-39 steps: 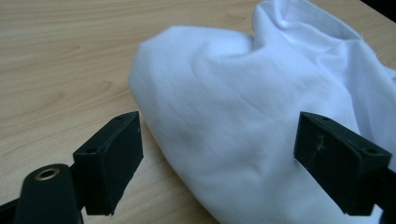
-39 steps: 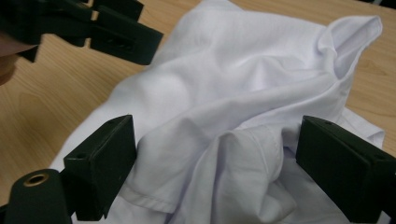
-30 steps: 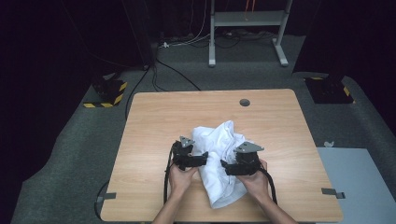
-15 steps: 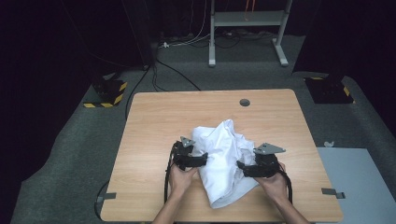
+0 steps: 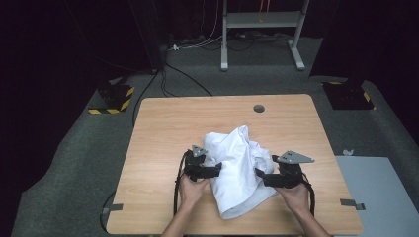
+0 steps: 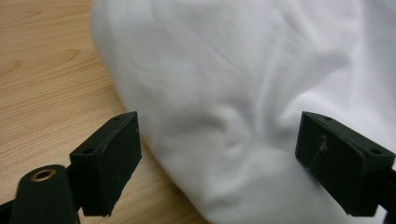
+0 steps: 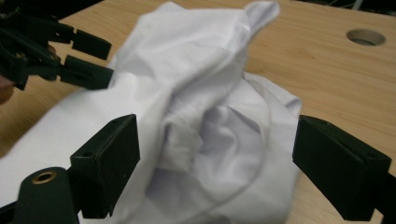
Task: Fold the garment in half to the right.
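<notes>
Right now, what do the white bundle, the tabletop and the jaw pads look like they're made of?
White bundle: thin woven fabric, probably cotton, matte; it creases softly and slumps.
Tabletop: wood-grain surface, likely laminate; even grain, smooth low sheen, rounded corners.
Jaw pads: black, matte, likely hard plastic or rubber; blocky, with screw holes. Can't tell which from the pictures.

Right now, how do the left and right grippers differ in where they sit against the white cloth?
The left gripper sits at the white cloth's left edge, its jaws reaching over the fabric; the right gripper sits at the cloth's right edge, farther toward the table's side. The right carries a larger grey plate. Both are open, jaws straddling cloth.
</notes>
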The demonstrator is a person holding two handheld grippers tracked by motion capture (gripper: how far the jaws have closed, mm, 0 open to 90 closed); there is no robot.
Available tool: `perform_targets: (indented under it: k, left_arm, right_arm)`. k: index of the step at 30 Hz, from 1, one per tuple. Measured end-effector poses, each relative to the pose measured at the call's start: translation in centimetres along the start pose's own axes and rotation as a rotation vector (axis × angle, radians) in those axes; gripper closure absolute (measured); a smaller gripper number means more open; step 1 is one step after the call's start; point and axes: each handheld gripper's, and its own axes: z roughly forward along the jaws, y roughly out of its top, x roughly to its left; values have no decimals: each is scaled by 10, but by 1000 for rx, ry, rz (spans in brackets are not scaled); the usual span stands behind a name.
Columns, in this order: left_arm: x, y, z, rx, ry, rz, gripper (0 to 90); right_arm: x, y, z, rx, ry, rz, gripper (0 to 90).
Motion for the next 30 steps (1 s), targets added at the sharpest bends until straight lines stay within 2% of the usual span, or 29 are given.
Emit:
perform_targets:
  k: [4,8,11,17,19,21,25,30]
  left_arm:
    - [-9,0,1,12,-19,38,142]
    - [-11,-4,8,31,6,71,144]
    - [-9,-4,15,40,10,75,141]
    - [-5,13,28,58,26,136,140]
    - [-4,15,27,55,26,132,141]
    - [-6,13,21,45,5,117,144]
    - [-16,0,7,33,-43,95,144]
    - [-25,-17,2,48,-39,103,141]
  right_arm:
    - [7,6,15,19,5,-16,153]
    - [1,-5,32,91,-31,-18,158]
    - [-8,-16,32,115,-42,5,162]
    - [-17,-33,29,168,-54,15,166]
    - [-16,-36,28,176,-47,8,168]
    - [-14,-37,25,177,-38,-4,168]
    - [-16,-42,20,175,-29,-13,170]
    - [-19,-50,22,205,-31,-14,171]
